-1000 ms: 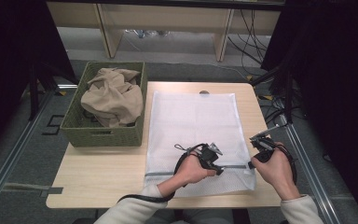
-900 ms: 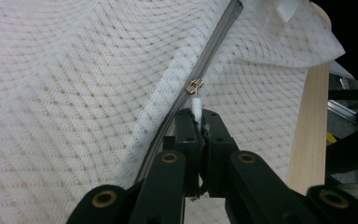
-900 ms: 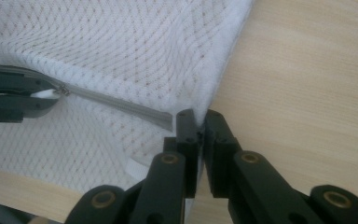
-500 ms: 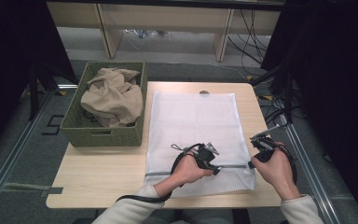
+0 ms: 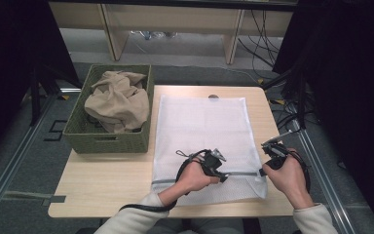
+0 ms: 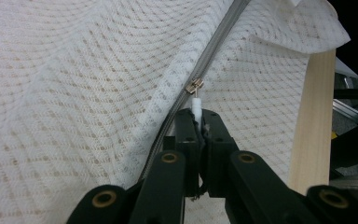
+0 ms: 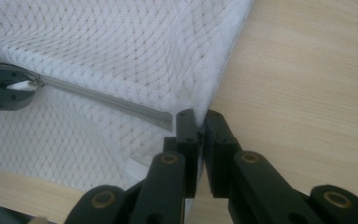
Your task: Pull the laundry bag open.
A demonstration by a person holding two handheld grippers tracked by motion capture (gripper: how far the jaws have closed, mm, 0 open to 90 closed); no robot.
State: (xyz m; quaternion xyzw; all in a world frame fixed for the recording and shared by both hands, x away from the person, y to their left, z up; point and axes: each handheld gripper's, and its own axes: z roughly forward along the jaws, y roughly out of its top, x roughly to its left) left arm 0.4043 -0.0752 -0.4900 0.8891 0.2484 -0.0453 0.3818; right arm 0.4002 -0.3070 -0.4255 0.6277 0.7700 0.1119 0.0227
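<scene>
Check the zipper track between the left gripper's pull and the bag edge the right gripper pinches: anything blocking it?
Nothing visible. The left gripper is shut on the white zipper pull; the grey zipper track runs bare across the mesh bag to the edge pinched by the right gripper.

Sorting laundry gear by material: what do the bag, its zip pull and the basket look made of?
Bag: white synthetic-looking mesh, with an open diamond weave. Zip pull: white, likely plastic, on a small brassy slider. Basket: green woven fibre, possibly paper cord or plastic.
</scene>
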